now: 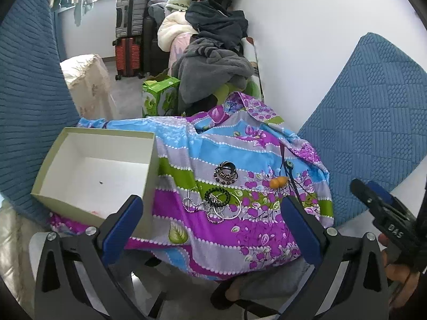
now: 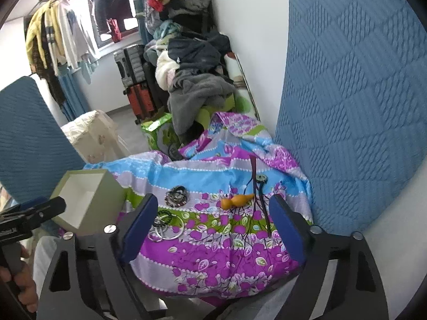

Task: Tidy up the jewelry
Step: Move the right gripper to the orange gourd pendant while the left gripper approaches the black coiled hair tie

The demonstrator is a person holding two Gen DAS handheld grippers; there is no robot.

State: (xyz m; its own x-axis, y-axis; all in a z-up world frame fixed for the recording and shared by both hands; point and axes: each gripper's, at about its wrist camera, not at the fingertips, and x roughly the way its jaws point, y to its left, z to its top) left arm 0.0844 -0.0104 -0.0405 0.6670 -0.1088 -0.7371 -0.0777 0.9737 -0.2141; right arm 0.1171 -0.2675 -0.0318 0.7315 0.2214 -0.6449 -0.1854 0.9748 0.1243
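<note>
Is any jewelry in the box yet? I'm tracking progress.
No, the open box holds no jewelry; the bracelets and the gourd pendant lie on the floral cloth.

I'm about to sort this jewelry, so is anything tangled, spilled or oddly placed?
Yes. The silver bangles, the dark beaded bracelet and a bead chain lie overlapped in one heap on the floral cloth, which looks tangled. The open box beside them holds no jewelry, only a tiny dark speck.
</note>
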